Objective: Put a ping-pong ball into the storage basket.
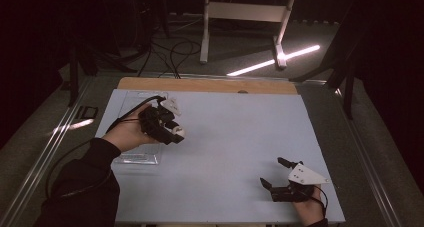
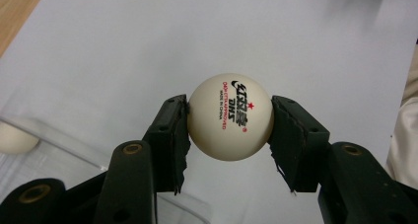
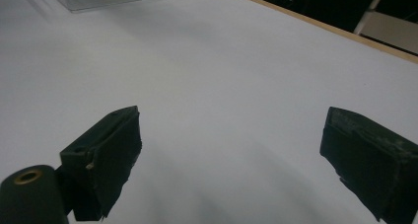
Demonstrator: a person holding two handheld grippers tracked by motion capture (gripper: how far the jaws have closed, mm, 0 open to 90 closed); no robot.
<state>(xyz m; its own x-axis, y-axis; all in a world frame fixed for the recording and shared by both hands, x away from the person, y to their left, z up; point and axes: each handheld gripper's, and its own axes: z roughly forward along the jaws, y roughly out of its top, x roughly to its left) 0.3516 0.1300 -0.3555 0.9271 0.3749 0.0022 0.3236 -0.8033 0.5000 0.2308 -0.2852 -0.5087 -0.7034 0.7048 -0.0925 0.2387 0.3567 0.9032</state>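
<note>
A white table-tennis ball (image 2: 230,117) with red and black print sits clamped between the two black pads of my left gripper (image 2: 230,120). In the high view that gripper (image 1: 175,133) hovers above the left part of the white table sheet (image 1: 235,137), and the ball (image 1: 178,132) shows as a pale spot at its tip. Another white ball (image 2: 15,138) lies behind the wall of a clear plastic box (image 2: 69,145) at the left. My right gripper (image 1: 274,173) rests low near the front right of the sheet, jaws wide apart with nothing between them (image 3: 231,155).
The clear plastic box (image 1: 137,158) stands on the left part of the sheet under my left hand. A wooden strip (image 1: 210,85) borders the far edge of the table. Beyond it stand a white frame (image 1: 245,17) and cables on the floor.
</note>
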